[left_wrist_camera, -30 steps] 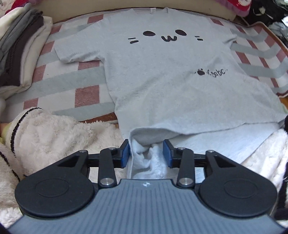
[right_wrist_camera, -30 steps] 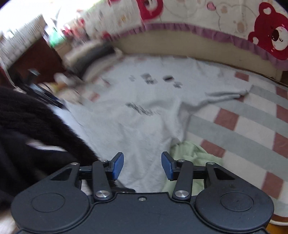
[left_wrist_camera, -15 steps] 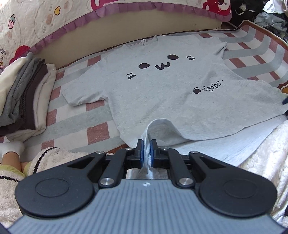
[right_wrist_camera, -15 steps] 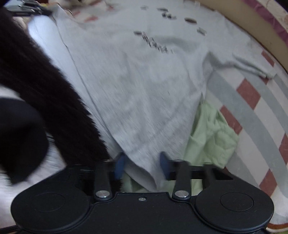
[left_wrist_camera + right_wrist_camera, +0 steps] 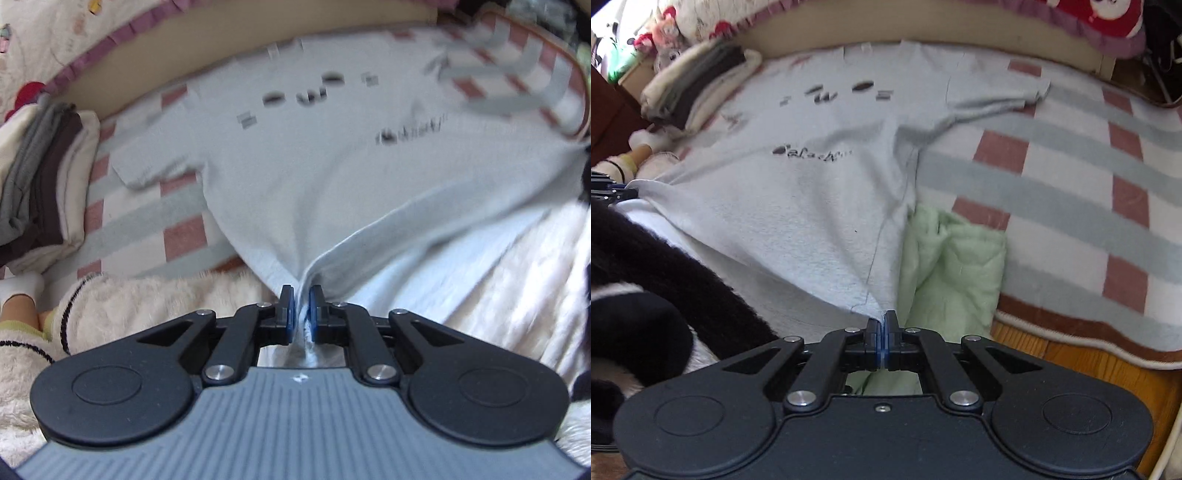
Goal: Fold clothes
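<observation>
We see the grey T-shirt (image 5: pixel 332 177) spread face up on the checked blanket (image 5: pixel 1071 206), its cat-face print and a small line of lettering showing, the collar toward the far padded edge of the bed and both short sleeves lying out to the sides. Its near hem is lifted at two corners. The left gripper (image 5: pixel 300 310) has its blue pads (image 5: pixel 289 314) pressed onto a gathered bunch of the hem, so the cloth rises from the blanket in a tented ridge toward it; the left view is blurred, and we cannot read the lettering there. The right gripper (image 5: pixel 882 334) is clamped nearly flat on the other hem corner, with the side seam running up from its tips. Just to the right of that corner a pale green cloth (image 5: pixel 953 266) lies crumpled, partly under the shirt's edge. Beyond the shirt's left sleeve stands a stack of folded clothes (image 5: pixel 37 173) in cream, grey and dark brown. We find no box, basket or other container in either view; the folded pile simply rests on the blanket. Near the grippers, a cream fleece sleeve (image 5: pixel 122 306) and a black fleece sleeve (image 5: pixel 646 280) of the person fill the lower corners.
</observation>
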`<state>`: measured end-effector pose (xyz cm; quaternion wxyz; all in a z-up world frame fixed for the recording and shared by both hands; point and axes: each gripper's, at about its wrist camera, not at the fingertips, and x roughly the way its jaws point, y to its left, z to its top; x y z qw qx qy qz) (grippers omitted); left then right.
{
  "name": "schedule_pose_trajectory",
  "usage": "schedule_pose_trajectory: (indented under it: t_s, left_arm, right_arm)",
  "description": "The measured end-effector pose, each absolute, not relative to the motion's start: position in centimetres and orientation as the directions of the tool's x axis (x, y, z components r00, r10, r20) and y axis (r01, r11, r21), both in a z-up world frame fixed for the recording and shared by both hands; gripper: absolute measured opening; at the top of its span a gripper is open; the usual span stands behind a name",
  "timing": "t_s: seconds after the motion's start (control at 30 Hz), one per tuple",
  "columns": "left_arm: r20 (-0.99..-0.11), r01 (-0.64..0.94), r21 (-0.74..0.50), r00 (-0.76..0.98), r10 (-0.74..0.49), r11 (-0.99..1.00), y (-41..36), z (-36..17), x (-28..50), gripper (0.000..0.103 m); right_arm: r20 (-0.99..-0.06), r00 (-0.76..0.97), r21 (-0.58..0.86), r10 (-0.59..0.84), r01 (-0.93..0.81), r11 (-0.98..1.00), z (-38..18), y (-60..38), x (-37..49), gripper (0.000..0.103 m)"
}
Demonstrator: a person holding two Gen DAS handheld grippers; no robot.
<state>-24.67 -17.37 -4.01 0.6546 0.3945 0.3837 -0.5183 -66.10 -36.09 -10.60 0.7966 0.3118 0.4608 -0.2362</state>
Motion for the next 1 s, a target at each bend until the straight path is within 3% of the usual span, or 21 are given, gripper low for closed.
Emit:
schedule_pose_trajectory:
  t_s: [0.07, 0.13, 0.2, 0.27, 0.3, 0.33, 0.6, 0.8, 1.0]
  left_arm:
    - [-0.917, 0.981, 0.124, 0.170, -0.360, 0.148, -17.2, -4.3, -24.8, 0.018]
    - [-0.921, 0.978, 0.116, 0.170, -0.351, 0.171, -17.0, -4.4, -24.3, 0.036]
    - [-0.924, 0.974, 0.105, 0.170, -0.343, 0.199, -16.9, -4.4, -23.7, 0.038]
    - [-0.922, 0.977, 0.083, 0.150, -0.358, 0.196, -16.7, -4.1, -23.8, 0.028]
    - [-0.920, 0.979, 0.070, 0.138, -0.368, 0.192, -16.6, -3.9, -23.9, 0.008]
    - [-0.917, 0.981, 0.058, 0.126, -0.378, 0.187, -16.5, -3.7, -24.1, 0.006]
    - [-0.900, 0.980, 0.047, 0.125, -0.419, 0.192, -16.2, -1.5, -24.6, 0.005]
    - [-0.824, 0.962, 0.159, 0.254, -0.507, 0.223, -15.0, 2.2, -25.0, 0.005]
    - [-0.838, 0.946, 0.205, 0.302, -0.454, 0.251, -14.0, 0.8, -25.8, 0.004]
  right_arm:
    - [-0.871, 0.480, 0.289, -0.107, 0.675, 0.678, -10.5, -36.3, -66.4, 0.001]
    - [-0.850, 0.510, 0.301, -0.133, 0.677, 0.672, -9.6, -36.7, -66.7, 0.001]
    - [-0.826, 0.540, 0.310, -0.165, 0.678, 0.667, -8.5, -37.2, -67.1, 0.001]
    - [-0.795, 0.571, 0.315, -0.204, 0.675, 0.667, -6.9, -37.5, -67.5, 0.001]
    - [-0.781, 0.584, 0.313, -0.221, 0.673, 0.670, -6.3, -37.5, -67.5, 0.001]
    - [-0.770, 0.593, 0.311, -0.235, 0.671, 0.673, -5.7, -37.5, -67.5, 0.001]
    - [-0.779, 0.567, 0.273, -0.267, 0.690, 0.670, -5.2, -38.0, -67.0, 0.001]
    - [-0.711, 0.643, 0.336, -0.286, 0.667, 0.665, -4.3, -37.4, -68.9, 0.001]
    - [-0.727, 0.641, 0.398, -0.244, 0.684, 0.611, -6.8, -36.6, -69.5, 0.001]
